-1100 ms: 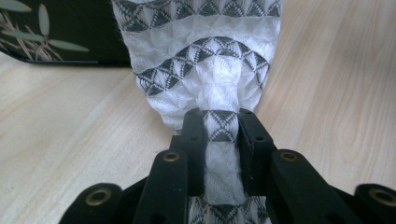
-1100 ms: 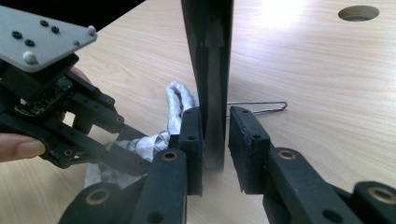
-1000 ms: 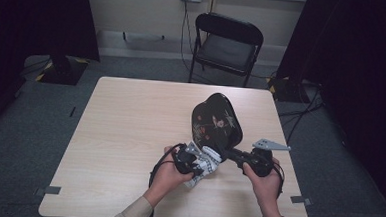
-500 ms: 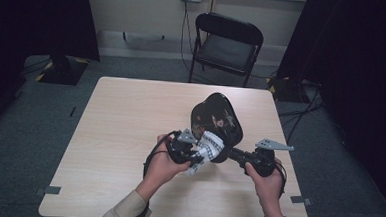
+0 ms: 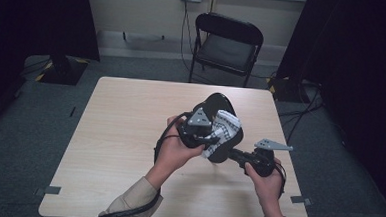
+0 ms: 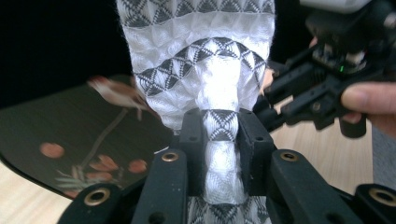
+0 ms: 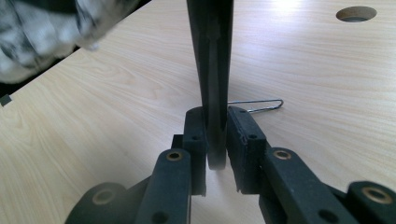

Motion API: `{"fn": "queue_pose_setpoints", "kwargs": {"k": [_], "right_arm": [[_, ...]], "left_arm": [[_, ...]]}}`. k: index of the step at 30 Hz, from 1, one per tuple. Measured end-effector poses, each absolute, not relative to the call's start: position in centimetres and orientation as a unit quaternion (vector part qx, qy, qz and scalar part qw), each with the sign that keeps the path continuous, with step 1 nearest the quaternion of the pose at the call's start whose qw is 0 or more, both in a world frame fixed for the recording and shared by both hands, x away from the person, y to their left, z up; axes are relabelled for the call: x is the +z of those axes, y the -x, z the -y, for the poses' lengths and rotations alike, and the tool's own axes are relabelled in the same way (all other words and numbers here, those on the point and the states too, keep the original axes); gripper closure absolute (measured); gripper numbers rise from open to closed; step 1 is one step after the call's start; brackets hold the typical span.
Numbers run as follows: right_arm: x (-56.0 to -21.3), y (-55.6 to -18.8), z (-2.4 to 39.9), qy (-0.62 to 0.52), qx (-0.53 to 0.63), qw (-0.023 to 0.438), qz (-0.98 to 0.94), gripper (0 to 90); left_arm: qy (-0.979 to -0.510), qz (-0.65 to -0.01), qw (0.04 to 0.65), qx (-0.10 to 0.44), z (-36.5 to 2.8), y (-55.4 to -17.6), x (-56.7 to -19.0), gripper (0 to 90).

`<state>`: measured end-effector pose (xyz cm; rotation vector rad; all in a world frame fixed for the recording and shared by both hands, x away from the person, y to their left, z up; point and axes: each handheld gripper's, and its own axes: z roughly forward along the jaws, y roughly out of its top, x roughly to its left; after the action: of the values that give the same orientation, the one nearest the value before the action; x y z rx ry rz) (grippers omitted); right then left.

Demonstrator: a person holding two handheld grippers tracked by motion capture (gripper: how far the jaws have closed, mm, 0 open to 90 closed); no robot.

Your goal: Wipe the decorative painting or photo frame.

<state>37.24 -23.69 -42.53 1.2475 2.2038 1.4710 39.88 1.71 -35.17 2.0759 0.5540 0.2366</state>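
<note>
The left gripper, raised above the table, has its fingers clenched on a bunched white cloth with grey triangle patterning, pressed against a dark tray. The tray, painted with a small bird and orange berries, stands on edge; the right gripper fingers are closing and now pinch its rim. No writing can be read.

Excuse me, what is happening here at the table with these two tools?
A person is wiping a dark tray painted with a bird and berries. The right gripper is shut on the tray's edge and holds it up on edge above the table. The left gripper is shut on a white patterned cloth against the tray's face.
</note>
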Motion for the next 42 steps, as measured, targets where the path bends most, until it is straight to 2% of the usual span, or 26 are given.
{"fn": "queue_pose_setpoints", "kwargs": {"k": [14,22,35,42], "right_arm": [[-42.4,-37.2,23.8,-0.422,0.501,0.106,-0.748,78.3],[-42.2,-37.1,24.4,-0.425,0.498,0.11,-0.748,78.3],[-42.1,-37.1,25.7,-0.437,0.502,0.119,-0.736,78.1],[-42.5,-37.2,25.5,-0.441,0.493,0.122,-0.74,78.1]], "left_arm": [[-0.873,-0.252,0.414,0.048,-2.6,-38.8,-43.1,74.8],[-0.881,-0.257,0.396,0.028,-2.4,-38.3,-45.8,74.9],[-0.891,-0.26,0.372,0.015,-2.9,-37.9,-46.9,75.2],[-0.876,-0.24,0.418,0.032,-3.3,-37.6,-43.2,75.2]]}}
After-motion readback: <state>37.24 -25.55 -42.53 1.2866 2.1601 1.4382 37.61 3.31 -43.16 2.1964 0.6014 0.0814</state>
